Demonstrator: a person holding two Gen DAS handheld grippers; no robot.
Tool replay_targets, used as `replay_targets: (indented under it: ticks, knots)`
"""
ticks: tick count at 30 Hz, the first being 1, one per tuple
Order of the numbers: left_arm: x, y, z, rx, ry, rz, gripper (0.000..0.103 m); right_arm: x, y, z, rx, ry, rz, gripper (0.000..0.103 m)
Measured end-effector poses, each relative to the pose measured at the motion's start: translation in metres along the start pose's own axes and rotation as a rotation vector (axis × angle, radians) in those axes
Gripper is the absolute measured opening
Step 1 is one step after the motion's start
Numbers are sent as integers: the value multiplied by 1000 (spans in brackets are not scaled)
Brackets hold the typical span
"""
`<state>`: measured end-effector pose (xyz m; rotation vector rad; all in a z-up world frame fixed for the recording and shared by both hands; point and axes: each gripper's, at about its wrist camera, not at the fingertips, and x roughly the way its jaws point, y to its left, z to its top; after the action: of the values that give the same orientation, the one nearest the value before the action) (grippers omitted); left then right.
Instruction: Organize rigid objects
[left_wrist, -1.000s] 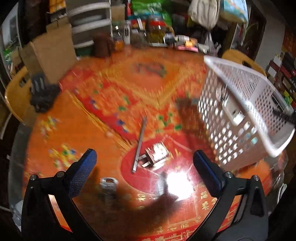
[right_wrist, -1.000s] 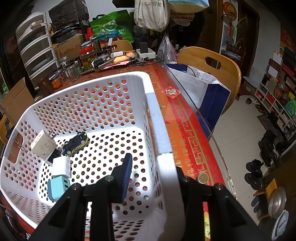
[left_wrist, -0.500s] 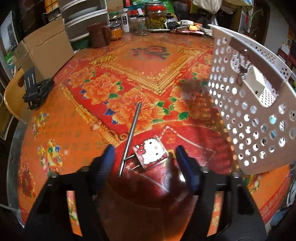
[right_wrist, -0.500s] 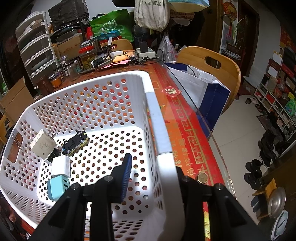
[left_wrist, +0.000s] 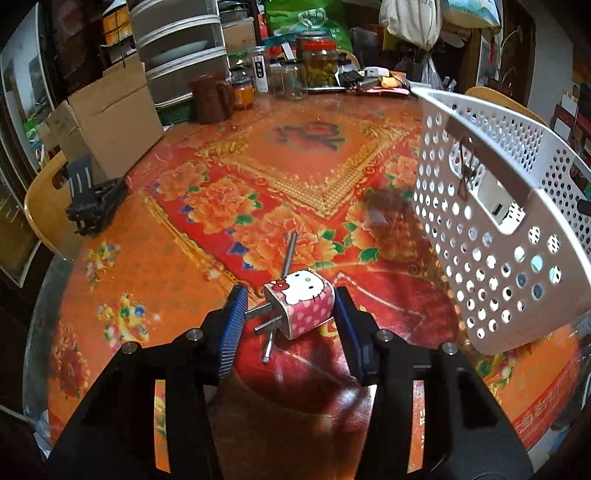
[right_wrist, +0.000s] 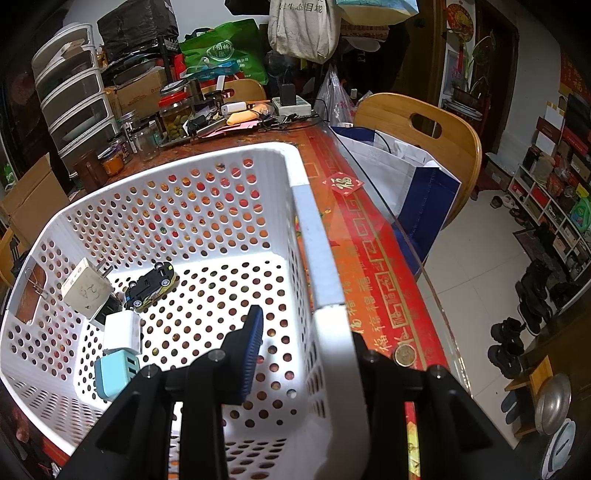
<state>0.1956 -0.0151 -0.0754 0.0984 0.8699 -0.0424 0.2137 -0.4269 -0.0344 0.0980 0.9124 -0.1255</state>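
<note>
My left gripper (left_wrist: 290, 306) grasps the Hello Kitty plug (left_wrist: 301, 302) between its blue pads, prongs pointing toward the left pad, lifted above the table (left_wrist: 184, 258). A metal rod (left_wrist: 286, 258) lies just beyond my fingertips. My right gripper (right_wrist: 306, 354) is clenched on the near wall of the white basket (right_wrist: 325, 332), tilting it; chargers (right_wrist: 118, 350) and a toy car (right_wrist: 149, 284) sit inside, left of my fingers

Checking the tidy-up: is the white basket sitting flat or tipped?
Tipped. The white basket leans with its near bottom edge raised off the table, rim clamped by the right tongs.
</note>
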Motion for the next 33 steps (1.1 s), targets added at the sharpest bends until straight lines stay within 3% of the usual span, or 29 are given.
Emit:
replay_targets:
  ticks: [6,7,9,10,15,19,20,21,22,24,33]
  knots:
    - [-14,4,2,-4,-40,-1,45,0,0,0,0,0,0,32]
    - [-16,4,3,-3,-44,0,41,0,0,0,0,0,0,33]
    - [-18,4,4,-5,-46,-12,19,0,0,0,0,0,0,32]
    - [-18,4,4,-8,-41,-21,16,0,0,0,0,0,-1,32]
    - [-10,4,2,-8,-16,-10,15,0,0,0,0,0,1,32]
    - [-18,17,-1,-40,-26,-49,16,0,0,0,0,1,1,32]
    - [-22,25,-1,-63,-32,-64,17,0,0,0,0,1,1,32]
    - [-26,32,-2,-79,-31,-73,26,0,0,0,1,0,2,32]
    - [-29,38,-3,-87,-21,-78,46,0,0,0,2,-1,3,32]
    - [-34,43,-10,-80,-18,-67,63,0,0,0,3,-3,5,32]
    - [-17,15,-44,12,37,-70,64,0,0,0,4,-4,6,32]
